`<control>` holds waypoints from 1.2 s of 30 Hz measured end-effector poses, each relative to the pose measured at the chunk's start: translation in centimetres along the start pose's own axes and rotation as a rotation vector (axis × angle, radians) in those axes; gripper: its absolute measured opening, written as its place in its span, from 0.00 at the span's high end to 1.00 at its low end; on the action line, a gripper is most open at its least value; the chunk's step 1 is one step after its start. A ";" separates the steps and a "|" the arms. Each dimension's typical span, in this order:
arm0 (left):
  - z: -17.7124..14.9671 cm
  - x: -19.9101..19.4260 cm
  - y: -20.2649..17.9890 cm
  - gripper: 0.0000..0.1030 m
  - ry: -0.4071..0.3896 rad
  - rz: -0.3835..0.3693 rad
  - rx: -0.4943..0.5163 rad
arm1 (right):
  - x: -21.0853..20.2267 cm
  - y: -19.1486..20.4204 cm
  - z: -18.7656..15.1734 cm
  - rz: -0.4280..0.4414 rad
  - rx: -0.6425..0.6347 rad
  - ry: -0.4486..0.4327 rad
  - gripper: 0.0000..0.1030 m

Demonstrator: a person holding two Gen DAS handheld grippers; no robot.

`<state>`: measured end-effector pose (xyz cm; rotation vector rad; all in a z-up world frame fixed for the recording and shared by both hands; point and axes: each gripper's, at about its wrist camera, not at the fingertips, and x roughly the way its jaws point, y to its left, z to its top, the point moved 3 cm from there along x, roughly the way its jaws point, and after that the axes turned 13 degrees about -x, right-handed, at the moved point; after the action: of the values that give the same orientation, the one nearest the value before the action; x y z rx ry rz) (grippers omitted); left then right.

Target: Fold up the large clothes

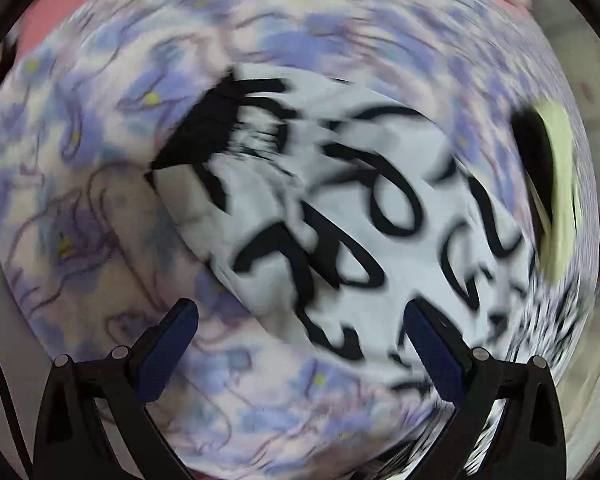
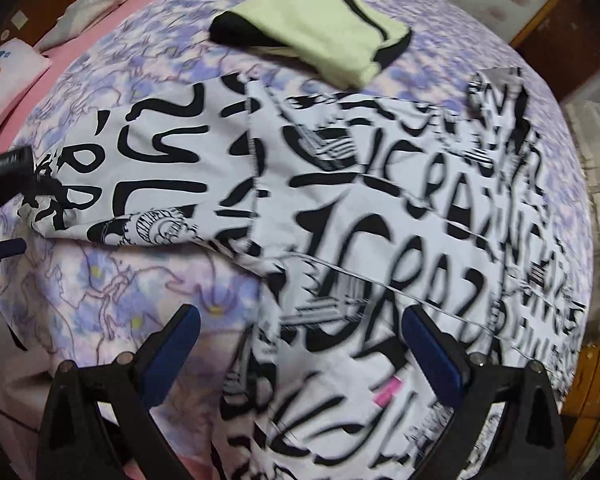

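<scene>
While both grippers hang spread, gripping nothing: left gripper (image 1: 300, 316) over sleeve end of printed shirt (image 2: 380, 208), right gripper (image 2: 300, 320) over its body. Shirt flat on floral bedspread (image 2: 112, 304), long axis crosswise; folded yellow-green garment (image 2: 320, 28) beyond.

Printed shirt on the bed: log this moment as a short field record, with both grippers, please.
surface: floral bedspread
garment: white shirt with black lettering, spread flat, sleeve towards the left gripper
other item: folded pale green and black garment, lying beyond the shirt
left gripper: open, over the sleeve, holding nothing
right gripper: open, over the shirt, holding nothing
image quality: motion blur
</scene>
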<state>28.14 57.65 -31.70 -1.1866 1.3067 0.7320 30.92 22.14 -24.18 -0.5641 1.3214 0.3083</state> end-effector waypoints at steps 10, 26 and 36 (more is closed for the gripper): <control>3.6 3.6 4.6 0.16 -0.023 -0.134 -0.188 | 5.1 1.6 0.5 -0.001 -0.009 0.018 0.02; 2.6 -2.9 -0.6 0.95 -0.322 -0.241 0.042 | 4.9 0.1 0.2 -0.001 0.045 -0.015 0.02; -5.7 -11.1 -10.4 0.96 -0.452 -0.388 0.342 | 3.2 -4.4 -2.2 0.046 0.099 -0.062 0.02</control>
<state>33.94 51.57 -17.76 -0.8915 0.7564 0.4344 32.20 16.97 -26.66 -0.4383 1.2841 0.2948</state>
